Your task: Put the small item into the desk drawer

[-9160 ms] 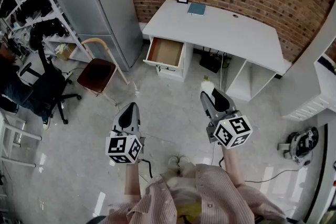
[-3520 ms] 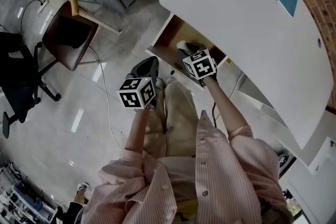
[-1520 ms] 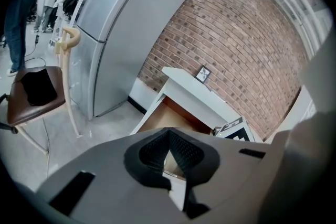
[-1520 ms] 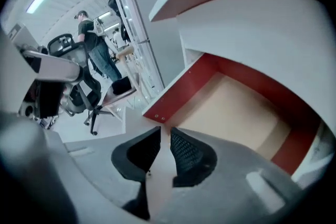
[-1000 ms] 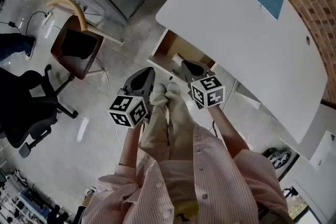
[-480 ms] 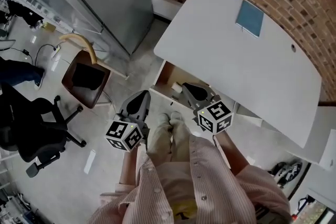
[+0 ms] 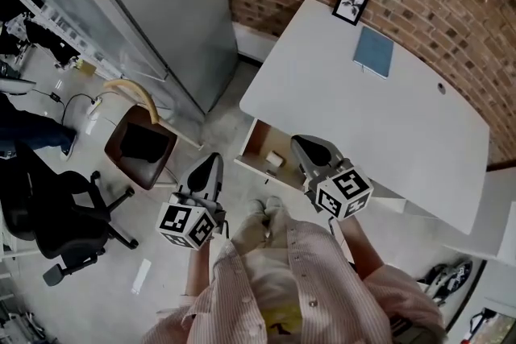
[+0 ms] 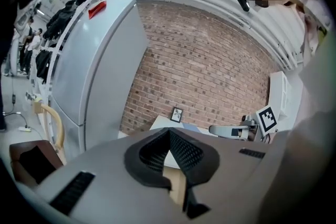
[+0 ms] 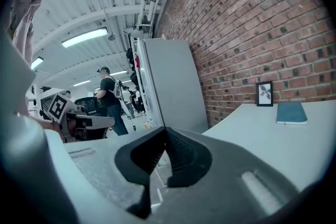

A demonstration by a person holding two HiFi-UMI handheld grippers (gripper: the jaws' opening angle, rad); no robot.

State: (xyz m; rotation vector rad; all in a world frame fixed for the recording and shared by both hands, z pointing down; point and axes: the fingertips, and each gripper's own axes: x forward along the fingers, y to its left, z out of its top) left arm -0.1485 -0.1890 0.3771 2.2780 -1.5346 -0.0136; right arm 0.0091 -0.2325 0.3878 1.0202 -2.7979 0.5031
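Observation:
The white desk has its wooden drawer pulled open, and a small white item lies inside it. My right gripper hangs above the drawer's right side, shut and empty; in the right gripper view its pads meet with nothing between them. My left gripper is left of the drawer front, over the floor, apart from it. Its pads touch at the tips and hold nothing. Both grippers point roughly level toward the brick wall.
A tall grey cabinet stands left of the desk. A brown chair and a black office chair are on the floor at left. A framed picture and a blue book lie on the desk. A person stands far off.
Both grippers have risen away from the drawer, and the head view has pulled back and up. The small white item stays in the drawer. The jaws remain shut.

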